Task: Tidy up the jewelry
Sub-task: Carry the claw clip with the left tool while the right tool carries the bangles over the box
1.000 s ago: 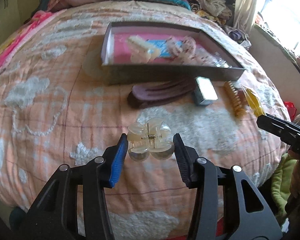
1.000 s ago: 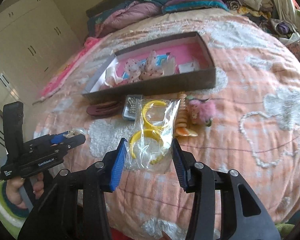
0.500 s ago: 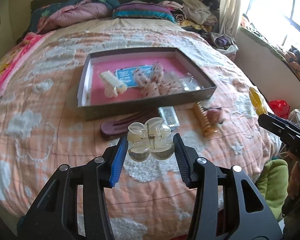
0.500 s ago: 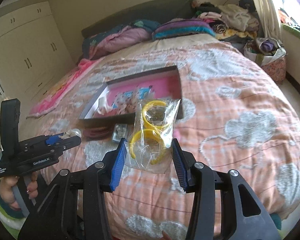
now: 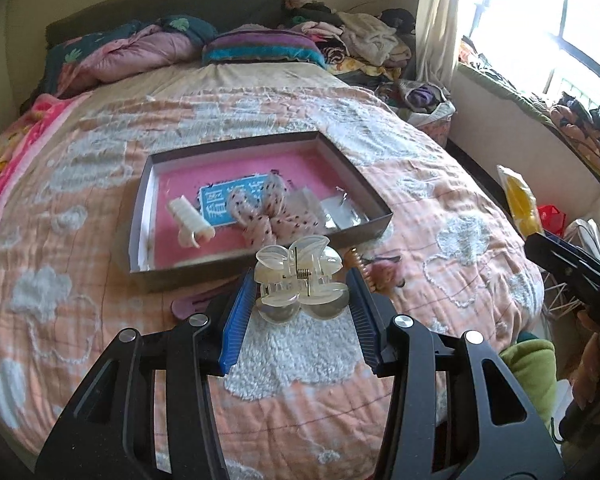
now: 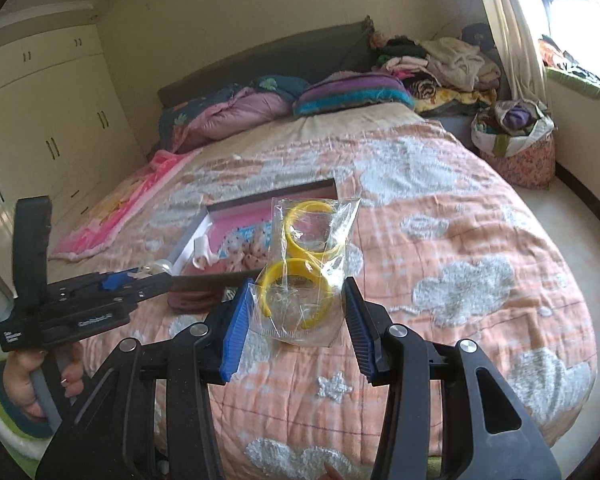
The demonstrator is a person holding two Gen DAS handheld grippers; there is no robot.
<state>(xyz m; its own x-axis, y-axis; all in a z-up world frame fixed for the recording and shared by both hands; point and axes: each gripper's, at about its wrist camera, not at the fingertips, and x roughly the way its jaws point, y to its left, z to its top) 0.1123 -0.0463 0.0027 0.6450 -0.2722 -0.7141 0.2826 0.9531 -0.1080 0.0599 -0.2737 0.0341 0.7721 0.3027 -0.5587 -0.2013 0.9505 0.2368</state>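
Colours on the bed
Peach quilt (image 5: 100, 208) with white clouds; dark box (image 5: 260, 264) lined pink; clear hair clip (image 5: 300, 280); yellow bangles (image 6: 296, 292).

Tray (image 5: 380, 208) on bed (image 5: 80, 240); bow (image 5: 268, 212) in tray, roller clip (image 5: 190, 222) left of bow.

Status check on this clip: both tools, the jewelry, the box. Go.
Left tool shut on clear claw clip. Right tool shut on bagged yellow bangles. Both clear above bed; open box unobstructed.
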